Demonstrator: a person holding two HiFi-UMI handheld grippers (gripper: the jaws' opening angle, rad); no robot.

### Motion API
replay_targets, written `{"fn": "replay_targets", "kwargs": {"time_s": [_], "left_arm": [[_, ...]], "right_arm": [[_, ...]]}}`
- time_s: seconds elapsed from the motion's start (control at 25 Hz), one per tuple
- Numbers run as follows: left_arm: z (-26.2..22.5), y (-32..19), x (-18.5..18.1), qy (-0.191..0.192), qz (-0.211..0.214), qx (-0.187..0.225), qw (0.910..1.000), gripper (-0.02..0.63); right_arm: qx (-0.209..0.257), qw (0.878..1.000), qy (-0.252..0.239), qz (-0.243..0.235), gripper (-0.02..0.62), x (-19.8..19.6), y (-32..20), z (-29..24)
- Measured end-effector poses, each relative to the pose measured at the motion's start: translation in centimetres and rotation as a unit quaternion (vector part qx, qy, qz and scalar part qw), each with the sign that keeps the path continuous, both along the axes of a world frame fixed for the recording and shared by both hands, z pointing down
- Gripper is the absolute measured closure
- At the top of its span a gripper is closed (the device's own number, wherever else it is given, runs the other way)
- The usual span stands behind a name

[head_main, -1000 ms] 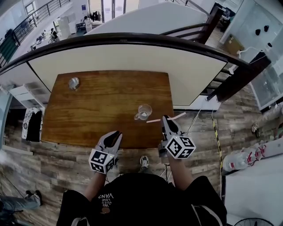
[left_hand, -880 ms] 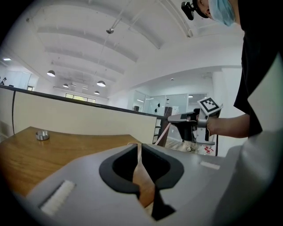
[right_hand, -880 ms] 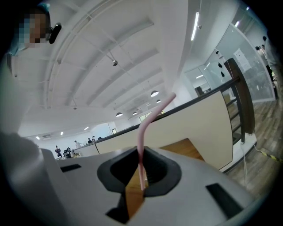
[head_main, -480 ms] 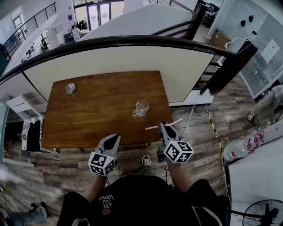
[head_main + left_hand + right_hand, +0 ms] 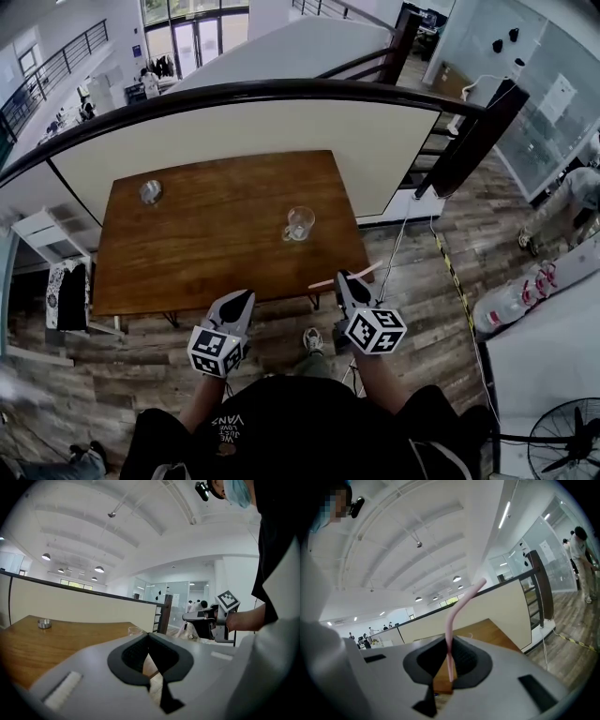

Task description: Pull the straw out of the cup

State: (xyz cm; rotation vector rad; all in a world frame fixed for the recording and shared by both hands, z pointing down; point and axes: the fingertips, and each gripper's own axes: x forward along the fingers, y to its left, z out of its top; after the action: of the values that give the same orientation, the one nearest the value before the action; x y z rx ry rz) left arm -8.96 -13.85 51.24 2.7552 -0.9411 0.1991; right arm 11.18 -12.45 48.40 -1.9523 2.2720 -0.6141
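Observation:
The clear glass cup [image 5: 299, 224] stands empty near the right end of the wooden table [image 5: 206, 244]; it also shows small in the left gripper view, cup [image 5: 135, 630]. My right gripper [image 5: 343, 279] is shut on the pink bent straw [image 5: 347, 276], holding it off the table's front right corner, well clear of the cup. In the right gripper view the straw [image 5: 453, 630] rises from between the pads of my right gripper [image 5: 449, 666] and bends to the right. My left gripper [image 5: 236, 302] hangs in front of the table's near edge, shut and empty, its jaws touching in its own view, left gripper [image 5: 151, 645].
A small round metal object [image 5: 150, 191] lies at the table's far left corner. A dark curved railing [image 5: 281, 92] and a cream panel run behind the table. Wood-plank floor lies on this side; a white cable [image 5: 398, 246] trails at the right.
Both grippers have drawn back from the table toward the person. The straw has travelled with the right gripper, farther from the cup. The left jaws have closed.

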Motion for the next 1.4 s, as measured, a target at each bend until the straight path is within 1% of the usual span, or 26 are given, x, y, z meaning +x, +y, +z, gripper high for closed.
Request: {"fn": "replay_targets", "kwargs": {"time_s": [0.52, 0.92, 1.4], "left_arm": [[0.5, 2.9, -0.9, -0.003, 0.025, -0.001, 0.9997, 0.595], [1.0, 3.9, -1.2, -0.003, 0.022, -0.007, 0.9997, 0.595], [1.2, 4.7, -1.3, -0.003, 0.014, -0.009, 0.9999, 0.595]], "right_arm": [[-0.019, 1.000, -0.005, 0.013, 0.555, -2.1, 4.1, 2.0], [-0.043, 0.999, 0.000, 0.012, 0.557, -2.6, 5.5, 3.5], [-0.046, 0.999, 0.004, 0.007, 0.557, -2.6, 5.7, 3.9]]}}
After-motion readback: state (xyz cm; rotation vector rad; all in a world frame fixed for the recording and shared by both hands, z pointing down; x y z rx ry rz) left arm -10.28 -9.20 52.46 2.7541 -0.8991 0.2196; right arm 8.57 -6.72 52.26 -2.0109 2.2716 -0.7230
